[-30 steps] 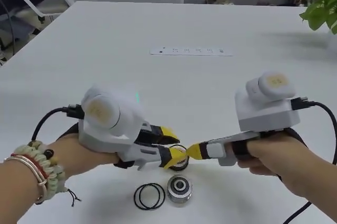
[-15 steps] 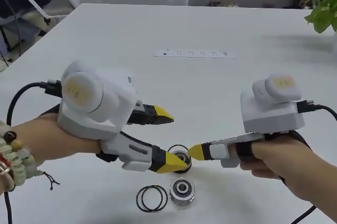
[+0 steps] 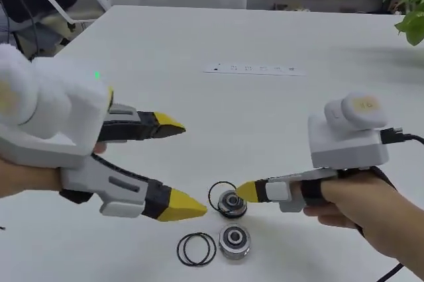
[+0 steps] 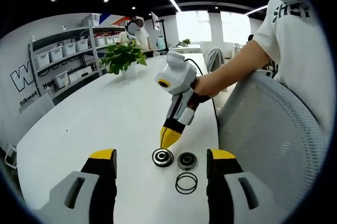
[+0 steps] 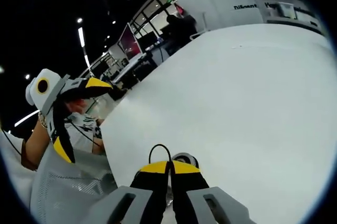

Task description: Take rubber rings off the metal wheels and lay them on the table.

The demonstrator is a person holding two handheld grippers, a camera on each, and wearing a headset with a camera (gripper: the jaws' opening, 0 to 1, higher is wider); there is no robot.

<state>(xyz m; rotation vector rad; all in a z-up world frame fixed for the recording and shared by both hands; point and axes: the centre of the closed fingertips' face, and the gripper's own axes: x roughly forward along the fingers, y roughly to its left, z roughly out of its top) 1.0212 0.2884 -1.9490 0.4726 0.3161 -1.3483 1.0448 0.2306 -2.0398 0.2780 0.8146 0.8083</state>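
1. two metal wheels sit on the table (image 3: 199,44) in the head view: the far wheel (image 3: 231,204) has a rubber ring (image 3: 213,194) half off it, and the near wheel (image 3: 234,241) looks bare, just beside the loose rings (image 3: 196,249). the right gripper (image 3: 240,191) meets the far wheel.
2. in the left gripper view the left gripper (image 4: 162,154) hangs above both wheels, jaws spread wide and empty. it should come down and pin the far wheel.
3. in the right gripper view the jaws are clenched, apparently nipping the ring's loop. pull low and slow, away from the wheel.
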